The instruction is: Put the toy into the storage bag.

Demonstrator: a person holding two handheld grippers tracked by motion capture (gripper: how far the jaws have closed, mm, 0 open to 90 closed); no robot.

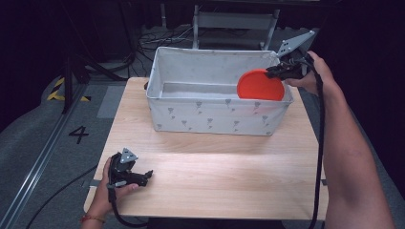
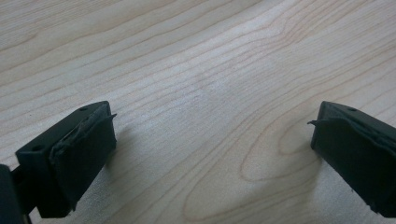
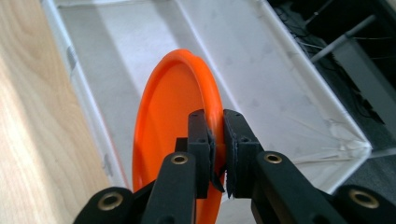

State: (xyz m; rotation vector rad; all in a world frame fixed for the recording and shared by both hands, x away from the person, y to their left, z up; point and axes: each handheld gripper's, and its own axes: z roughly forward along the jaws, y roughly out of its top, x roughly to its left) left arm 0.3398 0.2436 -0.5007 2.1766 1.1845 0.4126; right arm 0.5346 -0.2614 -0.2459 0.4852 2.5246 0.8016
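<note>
At the near left corner of the wooden bench (image 1: pixel 215 176), the left tongs (image 1: pixel 149 174) lie low over the bare wood, jaws spread wide with nothing between them. Farther off, at the far right, the right tongs (image 3: pixel 217 140) are pressed onto the rim of one orange plate (image 3: pixel 173 126), held on edge over the right end of the single white fabric bin (image 1: pixel 210 114).

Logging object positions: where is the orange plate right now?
In the high view, the orange plate stands on edge inside the white bin's right end, pinched at its rim by the right gripper.
</note>
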